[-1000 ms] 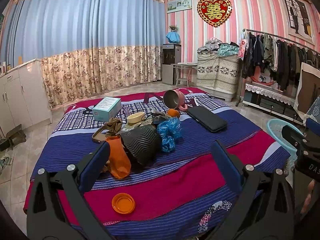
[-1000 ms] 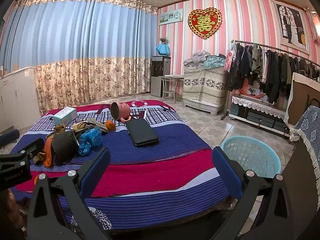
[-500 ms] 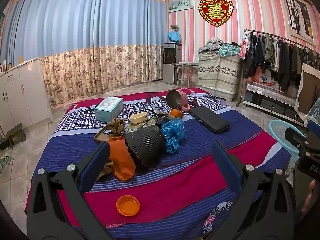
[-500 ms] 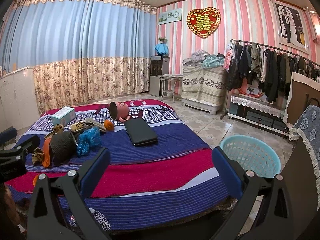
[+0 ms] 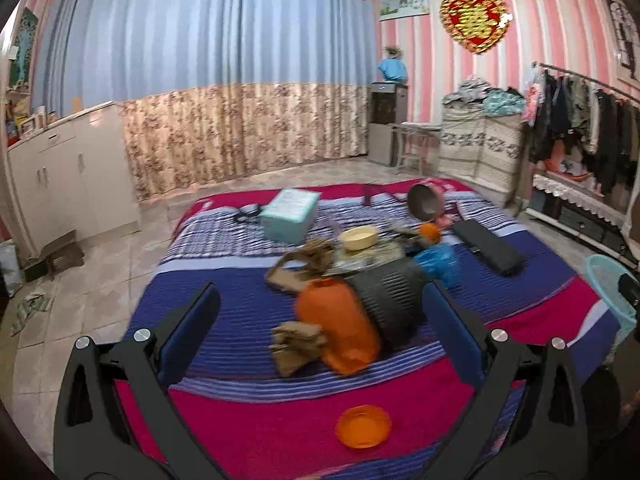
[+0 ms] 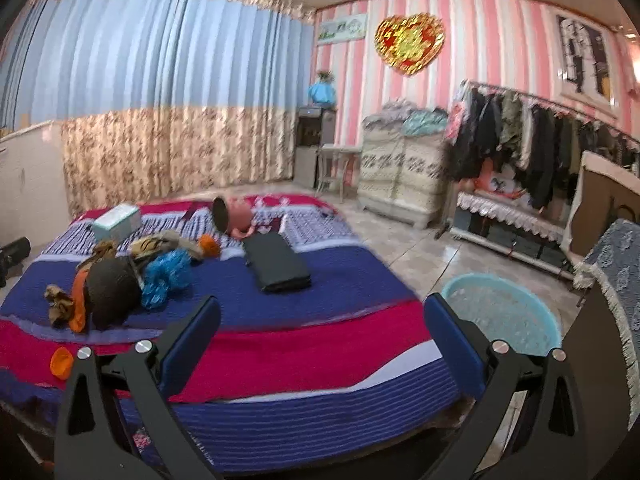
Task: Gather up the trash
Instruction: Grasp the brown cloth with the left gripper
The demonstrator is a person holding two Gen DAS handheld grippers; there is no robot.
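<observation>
Trash sat in a heap mid-bed: orange bag, crumpled brown paper, dark ribbed bag, blue plastic bag, all touching or overlapping. A separate orange lid lay flat on the red stripe of the bedspread, near the bed's front edge, apart from the heap.

Handling, my guess: bags and paper looked light, soft, crushable; pinch a raised fold or crumpled edge, not the flat middle. Lid looked stiff, thin, low; probably slippery, take it by the rim.

Your left gripper was spread wide, holding nothing, aimed at the heap from the bed's near side. Your right gripper was also spread wide and empty, over the bed's right corner, with the teal basket on the floor just beside the bed.

Writing: none readable. Teal box label was blurred; the gold character on the red heart decoration was too smeared to read.
</observation>
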